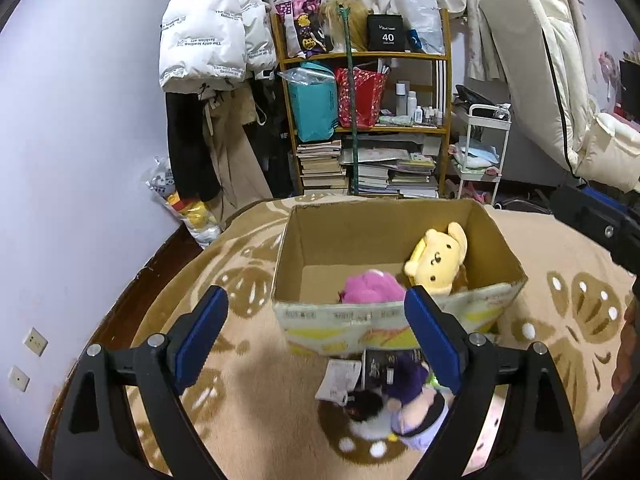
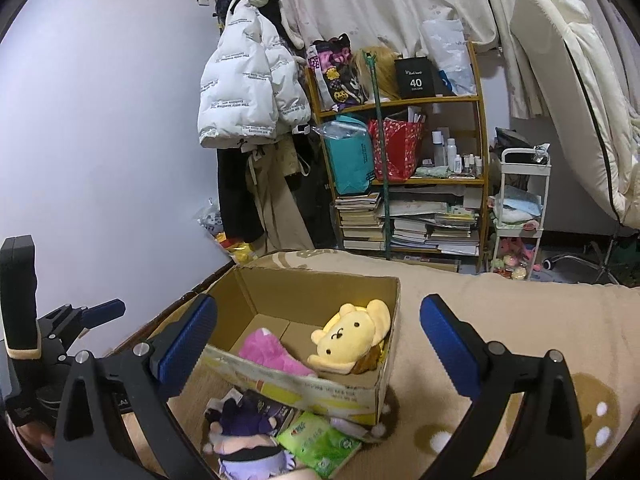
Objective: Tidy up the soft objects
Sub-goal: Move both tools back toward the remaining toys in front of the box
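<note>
Plush toys sit in the cardboard box [image 1: 384,316] on the blanket [image 1: 560,264] — yellow bear [image 1: 438,260] against the right wall, pink one [image 1: 372,286] beside it. Purple doll [image 2: 248,436] lies outside, just in front. Left gripper [image 1: 316,330] and right gripper [image 2: 316,344] both spread wide — nothing held.

Home bedroom: bookshelf [image 1: 366,120], hung jacket [image 1: 212,28], upended mattress [image 1: 552,68].

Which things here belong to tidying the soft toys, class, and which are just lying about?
Part of the job: cardboard box; yellow plush and pink plush inside it; purple doll on the blanket in front.

Lying about: green tissue pack, bookshelf, white jacket.
</note>
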Demonstrator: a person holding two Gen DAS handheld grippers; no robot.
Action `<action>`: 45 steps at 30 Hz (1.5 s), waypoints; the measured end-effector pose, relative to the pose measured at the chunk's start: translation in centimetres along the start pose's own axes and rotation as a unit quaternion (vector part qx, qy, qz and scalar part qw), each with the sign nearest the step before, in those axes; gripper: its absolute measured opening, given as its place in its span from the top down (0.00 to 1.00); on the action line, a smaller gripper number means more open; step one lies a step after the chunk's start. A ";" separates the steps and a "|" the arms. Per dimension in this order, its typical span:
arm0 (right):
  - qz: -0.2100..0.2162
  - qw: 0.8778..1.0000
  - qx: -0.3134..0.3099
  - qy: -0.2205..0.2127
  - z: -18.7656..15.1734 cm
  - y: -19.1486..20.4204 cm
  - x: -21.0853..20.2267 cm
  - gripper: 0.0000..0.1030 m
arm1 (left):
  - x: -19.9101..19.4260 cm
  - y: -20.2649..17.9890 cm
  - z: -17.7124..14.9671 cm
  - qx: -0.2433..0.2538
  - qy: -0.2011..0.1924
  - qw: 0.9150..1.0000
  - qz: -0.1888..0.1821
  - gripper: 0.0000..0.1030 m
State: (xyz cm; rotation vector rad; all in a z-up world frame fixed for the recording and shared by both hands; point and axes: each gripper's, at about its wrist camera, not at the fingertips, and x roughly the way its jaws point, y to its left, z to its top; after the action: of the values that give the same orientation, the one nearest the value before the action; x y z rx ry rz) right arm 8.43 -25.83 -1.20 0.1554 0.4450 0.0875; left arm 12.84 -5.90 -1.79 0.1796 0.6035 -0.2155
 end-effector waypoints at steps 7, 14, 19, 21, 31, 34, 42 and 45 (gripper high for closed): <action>-0.006 1.000 -0.008 -0.003 -0.3 0.9 -2.6 0.00 | -2.4 0.2 -1.5 -0.001 -0.001 1.000 0.012 0.13; -0.011 1.000 -0.007 0.012 -1.8 1.3 -4.7 0.00 | -3.9 1.3 -2.8 -0.010 0.008 1.000 0.016 0.13; -0.019 0.999 -0.016 0.027 -3.1 1.7 -5.5 0.00 | -4.8 1.8 -3.5 -0.015 0.015 1.000 0.004 0.13; -0.021 0.999 -0.013 0.031 -3.6 1.8 -6.0 0.00 | -5.1 1.9 -3.9 -0.015 0.019 1.000 0.000 0.13; -0.019 0.999 -0.019 0.047 -5.0 2.3 -6.7 0.00 | -5.1 1.7 -5.1 -0.008 0.039 0.999 -0.001 0.13; -0.021 0.998 -0.019 0.052 -5.3 2.1 -6.5 0.00 | -4.7 1.6 -5.3 -0.005 0.048 0.999 -0.001 0.13; -0.028 0.998 -0.014 0.061 -5.8 1.7 -5.8 0.00 | -2.2 1.8 -6.1 -0.016 0.092 0.996 -0.012 0.13; -0.032 0.997 -0.012 0.067 -6.1 1.5 -5.2 0.00 | -1.3 2.0 -6.4 -0.027 0.106 0.994 -0.016 0.13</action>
State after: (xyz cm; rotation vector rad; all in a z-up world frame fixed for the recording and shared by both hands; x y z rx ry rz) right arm 1.01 -24.15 -4.20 0.1120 0.5829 0.0411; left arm 8.91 -2.29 -5.99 0.1413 0.8224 -0.2114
